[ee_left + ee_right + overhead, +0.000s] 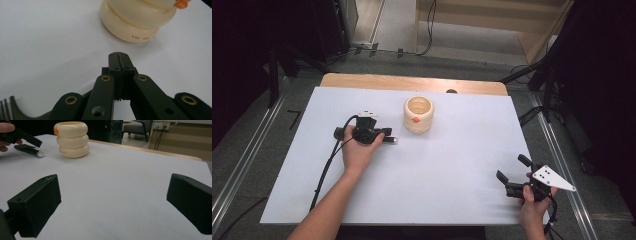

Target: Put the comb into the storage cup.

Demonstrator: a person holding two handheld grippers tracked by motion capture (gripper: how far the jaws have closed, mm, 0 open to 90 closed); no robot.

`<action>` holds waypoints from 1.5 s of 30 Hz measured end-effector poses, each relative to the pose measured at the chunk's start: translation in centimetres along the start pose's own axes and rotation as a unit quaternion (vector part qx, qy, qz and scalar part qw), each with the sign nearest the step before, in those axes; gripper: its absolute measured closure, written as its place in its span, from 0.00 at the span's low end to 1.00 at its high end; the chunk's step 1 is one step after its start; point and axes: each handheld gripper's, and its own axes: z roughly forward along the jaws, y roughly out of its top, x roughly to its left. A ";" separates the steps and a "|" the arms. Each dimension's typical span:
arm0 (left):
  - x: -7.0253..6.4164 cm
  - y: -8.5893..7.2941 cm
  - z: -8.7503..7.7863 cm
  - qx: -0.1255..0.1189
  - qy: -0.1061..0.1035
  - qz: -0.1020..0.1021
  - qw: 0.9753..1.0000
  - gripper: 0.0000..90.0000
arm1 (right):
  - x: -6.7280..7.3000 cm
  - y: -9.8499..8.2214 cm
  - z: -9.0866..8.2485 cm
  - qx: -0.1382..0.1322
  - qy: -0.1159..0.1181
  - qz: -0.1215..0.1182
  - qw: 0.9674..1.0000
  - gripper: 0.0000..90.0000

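Left gripper: lying low over the worktop left of centre, with the jaws pressed fully together and nothing between them; in the left gripper view the tips are aiming at the foot of the cream pot.
Left hand: wrapping the gripper body from the near side, forearm coming in from the near edge.
Right gripper: sitting at the near right corner of the worktop, jaws spread wide and gripping nothing; the right gripper view is showing bare sheet between the two pads.
Right hand: holding the gripper body at the near edge, grey three-cornered plate on top.
Cream pot: standing upright toward the far middle of the worktop, just right of the left gripper tips and apart from them; ringed body, open top, small orange tab on its near side, red lettering low on its wall.
Dark stick with silver tip: lying flat on the worktop under the left gripper, left of the pot, not touching it.
Fork: tines showing at the near left corner of the left gripper view.
Worktop: white sheet over a wooden top, wood strip showing along the far edge.
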 end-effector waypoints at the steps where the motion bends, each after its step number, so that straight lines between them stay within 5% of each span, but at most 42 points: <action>1: -0.2 0.0 0.3 0.003 0.001 0.000 1.000 1.00 | 0.0 0.0 0.0 0.000 0.000 0.000 1.000 0.00; 7: -0.8 0.0 1.6 0.035 0.001 0.009 0.999 1.00 | 0.0 0.0 0.0 0.000 0.000 0.000 1.000 0.00; 19: -1.9 -1.2 1.5 0.059 -0.005 0.027 0.998 1.00 | 0.0 0.0 0.1 0.001 0.000 0.000 1.000 0.00; 36: -1.8 -4.2 -2.3 0.072 -0.004 0.035 0.997 1.00 | 0.0 0.0 0.2 0.006 -0.002 -0.003 1.000 0.00; 45: -0.6 -5.1 -4.2 0.075 0.011 0.032 0.997 1.00 | 0.0 0.0 0.2 0.007 -0.002 -0.003 1.000 0.00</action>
